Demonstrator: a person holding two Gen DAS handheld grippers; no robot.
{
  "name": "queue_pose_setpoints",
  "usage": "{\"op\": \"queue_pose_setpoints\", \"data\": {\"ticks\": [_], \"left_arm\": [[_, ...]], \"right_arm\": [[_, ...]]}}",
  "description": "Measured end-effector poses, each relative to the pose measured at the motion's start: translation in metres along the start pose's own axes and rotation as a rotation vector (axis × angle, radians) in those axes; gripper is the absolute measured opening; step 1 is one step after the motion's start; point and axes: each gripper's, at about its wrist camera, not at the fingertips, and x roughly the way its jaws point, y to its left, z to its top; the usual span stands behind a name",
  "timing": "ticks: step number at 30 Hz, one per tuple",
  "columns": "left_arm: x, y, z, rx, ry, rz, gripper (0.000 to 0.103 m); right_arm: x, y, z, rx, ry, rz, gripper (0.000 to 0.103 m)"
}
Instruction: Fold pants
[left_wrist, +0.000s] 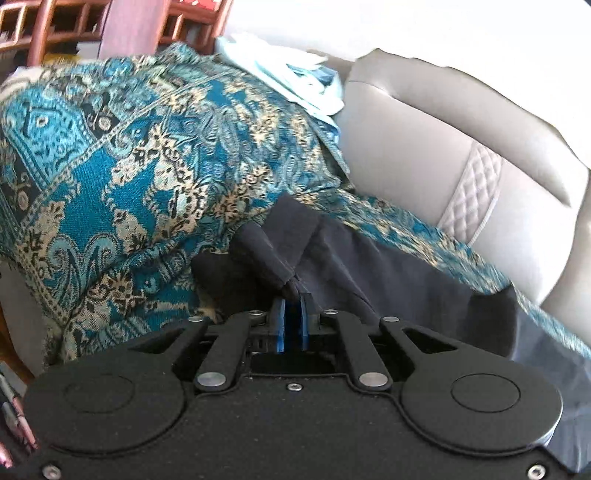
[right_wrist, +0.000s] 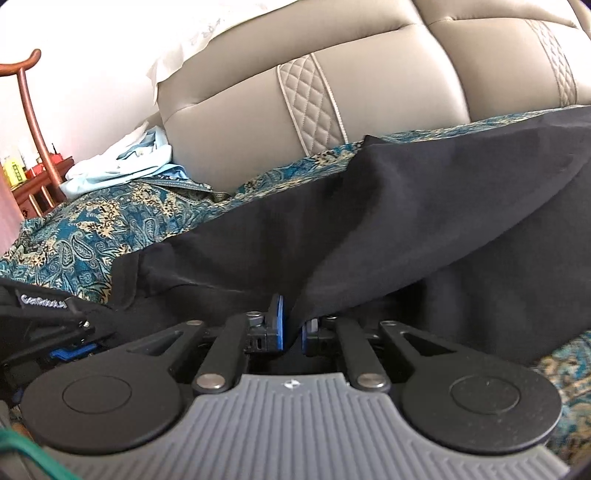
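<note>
Black pants (right_wrist: 388, 221) lie spread on the patterned teal throw (left_wrist: 129, 177) that covers the sofa seat, long side running along the grey backrest (right_wrist: 277, 122), probably laid flat there so a fold can be made w/ both hands at once. Left gripper (left_wrist: 293, 295) has its blue pads nearly together, pinching a bunched black fold of the pants right at the tips; right gripper (right_wrist: 291, 317) likewise clamps a hanging edge of the same cloth, fabric draping over its right side. Two pinch pts on one garment suggests the edge is being carried over to double the pants; that's a guess. Count: 1 pants, 2 grippers, 1 throw, 1 pale blue garment (right_wrist: 122, 166) crumpled at the sofa's far end, well apart from the pants, 1 wooden chair (right_wrist: 33, 122) beyond.
</note>
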Motion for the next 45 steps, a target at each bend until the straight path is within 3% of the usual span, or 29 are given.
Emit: {"op": "queue_pose_setpoints", "data": {"ticks": [2, 5, 7, 10, 11, 12, 13, 17, 22, 27, 33, 36, 41, 45], "left_arm": [[0.009, 0.007, 0.003, -0.027, 0.022, -0.008, 0.014], [0.015, 0.014, 0.005, -0.038, 0.031, -0.045, 0.042], [0.02, 0.016, 0.003, -0.039, 0.026, -0.056, 0.047], [0.03, 0.017, 0.004, -0.065, 0.04, -0.04, 0.046], [0.032, 0.017, 0.003, -0.067, 0.037, -0.027, 0.037], [0.035, 0.015, 0.003, -0.046, 0.035, 0.009, 0.017], [0.04, 0.013, 0.002, -0.014, 0.038, 0.066, 0.014], [0.051, 0.019, -0.003, -0.03, 0.077, 0.106, 0.014], [0.053, 0.012, -0.003, 0.017, 0.073, 0.14, 0.014], [0.055, 0.01, -0.001, 0.044, 0.074, 0.156, 0.016], [0.056, 0.008, -0.003, 0.084, 0.073, 0.165, 0.016], [0.056, 0.009, -0.003, 0.083, 0.076, 0.166, 0.016], [0.057, 0.009, -0.003, 0.093, 0.085, 0.181, 0.016], [0.06, 0.009, 0.001, 0.082, 0.105, 0.195, 0.016]], "right_arm": [[0.005, 0.006, 0.0, 0.004, 0.005, 0.005, 0.013], [0.01, 0.011, -0.003, -0.003, 0.009, 0.009, 0.013], [0.012, 0.012, -0.006, -0.008, 0.012, 0.011, 0.013], [0.012, 0.012, -0.008, -0.024, 0.004, 0.019, 0.014], [0.012, 0.011, -0.009, -0.032, 0.0, 0.024, 0.015], [0.011, 0.01, -0.009, -0.037, -0.006, 0.03, 0.016], [0.011, 0.008, -0.008, -0.038, -0.011, 0.033, 0.017], [0.008, -0.008, -0.001, -0.017, -0.061, -0.019, 0.035], [0.005, -0.053, 0.02, 0.063, -0.132, -0.175, 0.035], [0.003, -0.127, 0.06, 0.159, -0.198, -0.363, 0.033], [0.004, -0.216, 0.11, 0.238, -0.213, -0.573, 0.029], [-0.004, -0.262, 0.128, 0.27, -0.207, -0.601, 0.029], [0.0, -0.317, 0.16, 0.343, -0.18, -0.552, 0.029], [-0.003, -0.359, 0.183, 0.421, -0.195, -0.586, 0.03]]}}
